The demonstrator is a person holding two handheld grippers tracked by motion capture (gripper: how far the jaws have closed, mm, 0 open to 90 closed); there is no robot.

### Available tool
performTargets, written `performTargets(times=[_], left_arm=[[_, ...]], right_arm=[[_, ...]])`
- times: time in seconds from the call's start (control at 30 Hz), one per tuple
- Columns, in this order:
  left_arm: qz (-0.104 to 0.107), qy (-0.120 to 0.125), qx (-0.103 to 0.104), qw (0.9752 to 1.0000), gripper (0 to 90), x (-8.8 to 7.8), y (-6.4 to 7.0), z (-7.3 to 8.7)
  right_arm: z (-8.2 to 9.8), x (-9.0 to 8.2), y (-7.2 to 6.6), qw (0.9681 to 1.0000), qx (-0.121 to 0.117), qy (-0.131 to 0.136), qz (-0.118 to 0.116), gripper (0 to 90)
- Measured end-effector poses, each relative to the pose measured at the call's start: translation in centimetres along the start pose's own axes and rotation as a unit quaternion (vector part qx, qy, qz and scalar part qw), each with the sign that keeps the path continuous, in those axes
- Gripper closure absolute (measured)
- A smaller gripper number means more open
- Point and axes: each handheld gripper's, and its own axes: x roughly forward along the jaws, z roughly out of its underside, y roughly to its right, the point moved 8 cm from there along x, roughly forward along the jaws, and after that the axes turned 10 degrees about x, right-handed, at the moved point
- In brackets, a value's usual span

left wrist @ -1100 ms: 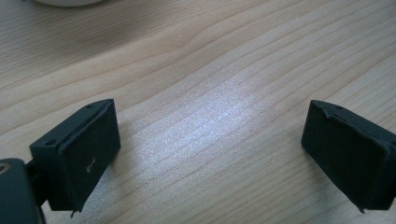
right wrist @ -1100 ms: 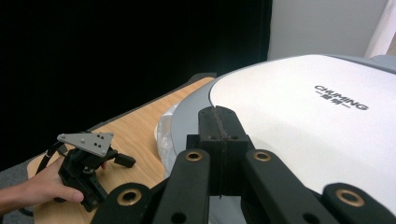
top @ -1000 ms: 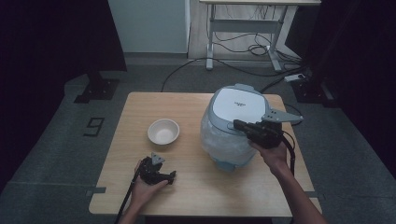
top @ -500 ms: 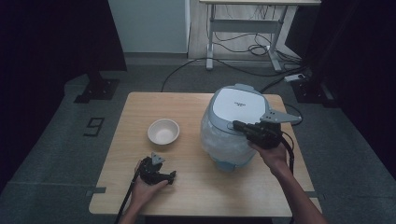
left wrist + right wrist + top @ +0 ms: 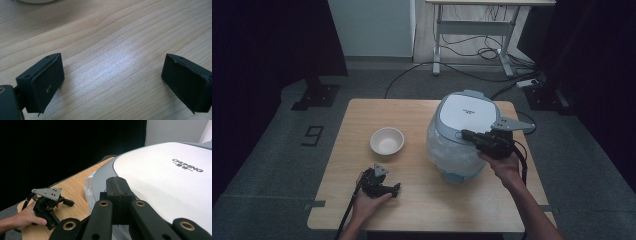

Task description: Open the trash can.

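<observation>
R gripper jaws were pressed together on rice cooker lid front, prob. the latch btn; should push straight down. L gripper rested wide open near tabletop's front edge.

The worktop is blocked at its 3 o'clock half by a large rice cooker. A white bowl is set near the centre, toward 9 o'clock. Bare wood is left between them, along the 12 o'clock edge, and along the 6 o'clock edge.
</observation>
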Motion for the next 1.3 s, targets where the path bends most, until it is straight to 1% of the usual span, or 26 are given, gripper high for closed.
performTargets(times=[0.17,0.23,0.37,0.5,0.57,0.6,0.67,0.7,0.73,0.8,0.87,0.97,1.0,1.07,1.1,1.13,1.17,1.2,1.23,1.27,1.3], left_arm=[[0.0,0.0,0.0,1.0,3.9,0.0,0.0,0.0],[0.0,0.0,0.0,1.0,3.9,0.0,0.0,0.0],[0.0,0.0,0.0,1.0,4.0,0.0,0.0,0.0],[0.0,0.0,0.0,1.0,4.0,0.0,0.0,0.0],[0.0,0.0,0.0,1.0,4.0,0.0,0.0,0.0],[0.0,0.0,0.0,1.0,4.0,0.0,0.0,0.0],[0.0,0.0,0.0,1.0,4.0,0.0,0.0,0.0],[0.0,0.0,0.0,1.0,4.0,0.0,0.0,0.0],[0.0,0.0,0.0,1.0,4.0,0.0,0.0,0.0],[0.0,0.0,0.0,1.0,4.0,0.0,0.0,0.0],[0.0,0.0,0.0,1.0,4.1,0.0,0.0,0.0],[-0.001,0.0,0.0,1.0,4.1,0.0,0.0,0.0],[-0.001,0.0,0.0,1.0,4.1,0.0,0.0,0.0],[-0.001,0.001,0.0,1.0,4.2,0.0,0.0,0.0],[-0.001,0.001,0.0,1.0,4.1,0.0,0.0,0.0],[-0.001,0.001,0.0,1.0,4.2,0.0,0.0,0.0],[-0.001,0.001,0.0,1.0,4.2,0.0,0.0,0.0],[-0.001,0.001,0.0,1.0,4.2,0.0,0.0,0.0],[-0.001,0.001,0.0,1.0,4.2,0.0,0.0,0.0],[-0.001,0.001,0.0,1.0,4.2,0.0,0.0,0.0],[-0.001,0.001,0.0,1.0,4.2,0.0,0.0,0.0]], right_arm=[[0.1,-0.1,0.0,1.0,0.0,-0.002,-0.002,90.0],[0.0,-0.1,0.1,1.0,0.004,-0.001,0.0,90.0],[0.0,-0.2,0.2,0.9999,0.011,0.001,-0.005,90.0],[0.1,-0.4,0.3,0.9998,0.014,0.008,-0.006,90.0],[0.2,-0.9,0.6,0.9998,0.014,0.015,0.0,90.0],[0.2,-0.9,0.6,0.9998,0.014,0.015,0.0,90.0],[0.4,-1.5,0.8,0.9996,0.015,0.025,0.001,90.0],[0.5,-1.9,0.9,0.9994,0.016,0.031,0.001,86.9],[0.8,-2.5,1.0,0.9991,0.011,0.042,0.004,80.3],[1.1,-3.4,1.0,0.9986,0.004,0.052,0.008,76.7],[1.4,-4.3,1.1,0.9981,0.002,0.062,0.008,73.3],[2.3,-6.0,1.5,0.9971,0.009,0.075,0.012,68.2],[2.3,-6.0,1.5,0.9971,0.009,0.075,0.012,68.2],[3.2,-6.9,2.0,0.9966,0.009,0.079,0.02,64.5],[4.3,-7.6,2.7,0.9961,0.012,0.081,0.031,59.4],[4.9,-7.9,3.0,0.9958,0.016,0.082,0.035,57.1],[4.9,-7.9,3.0,0.9958,0.016,0.082,0.035,57.1],[6.4,-8.3,3.9,0.9955,0.025,0.081,0.042,53.5],[6.4,-8.3,3.9,0.9955,0.025,0.081,0.042,53.5],[8.0,-8.5,5.0,0.9948,0.034,0.077,0.058,50.7],[8.9,-8.5,5.6,0.9946,0.039,0.072,0.065,49.9]])
